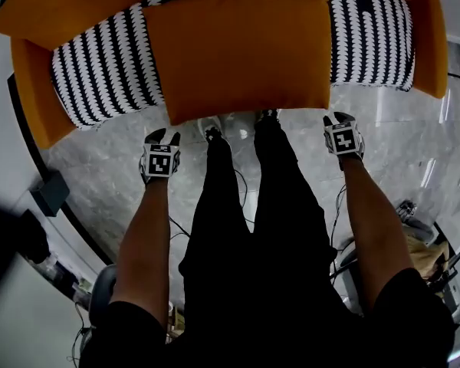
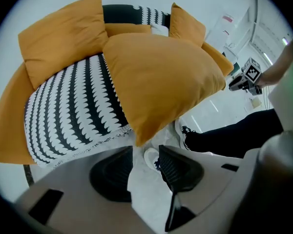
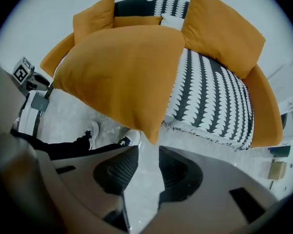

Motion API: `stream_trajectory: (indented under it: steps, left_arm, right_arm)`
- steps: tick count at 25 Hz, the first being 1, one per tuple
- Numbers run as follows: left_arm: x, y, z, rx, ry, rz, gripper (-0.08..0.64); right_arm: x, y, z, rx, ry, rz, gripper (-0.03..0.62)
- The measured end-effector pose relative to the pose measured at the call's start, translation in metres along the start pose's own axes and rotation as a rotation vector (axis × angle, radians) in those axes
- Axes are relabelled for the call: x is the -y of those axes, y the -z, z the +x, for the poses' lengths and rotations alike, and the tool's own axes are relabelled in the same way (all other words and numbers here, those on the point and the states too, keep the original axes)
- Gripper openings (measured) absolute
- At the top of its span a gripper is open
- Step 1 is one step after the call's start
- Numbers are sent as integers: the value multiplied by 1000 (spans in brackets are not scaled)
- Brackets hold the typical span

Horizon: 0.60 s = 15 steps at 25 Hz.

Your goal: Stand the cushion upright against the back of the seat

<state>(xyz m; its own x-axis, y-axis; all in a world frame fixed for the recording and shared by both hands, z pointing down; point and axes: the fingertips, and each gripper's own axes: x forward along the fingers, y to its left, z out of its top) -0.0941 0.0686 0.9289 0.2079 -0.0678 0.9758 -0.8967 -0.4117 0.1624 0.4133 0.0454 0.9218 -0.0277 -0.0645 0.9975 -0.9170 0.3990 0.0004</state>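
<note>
A big orange cushion (image 1: pixel 241 52) lies flat on the black-and-white patterned seat (image 1: pixel 100 67), its near edge hanging over the seat's front. My left gripper (image 1: pixel 162 135) hangs just short of the cushion's near left corner, jaws open and pointing down. In the left gripper view that cushion (image 2: pixel 156 77) corner hangs just above the open left gripper (image 2: pixel 145 152), nothing between the pads. My right gripper (image 1: pixel 339 117) is by the near right corner. In the right gripper view it (image 3: pixel 149 152) stands open and empty under the cushion (image 3: pixel 117 72) corner.
The round sofa has an orange rim (image 1: pixel 31 90). Orange back cushions (image 2: pixel 58 33) (image 3: pixel 224 28) lean at its far side. The person's black-trousered legs (image 1: pixel 245 205) and white shoes stand on grey marble floor (image 1: pixel 100 182) between the grippers. Dark equipment (image 1: pixel 50 194) sits at left.
</note>
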Motion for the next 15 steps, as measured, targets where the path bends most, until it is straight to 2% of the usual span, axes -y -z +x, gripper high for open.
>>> stream_trajectory:
  steps: [8,12,14,15]
  left_arm:
    - [-9,-3,29,-24,-13,56,164]
    - [-2,-4,42,-50,-6,126,172]
    - [-3,0,48,-65,-10,139,173]
    - [-4,0,50,-67,-14,136,173]
  right_arm:
    - [7,-13,38,-14,33,-88,134]
    - [11,-15,53,-27,60,-103,141]
    - [9,-19,54,-30,84,-134,138]
    - [7,-21,53,-31,90,-146,113]
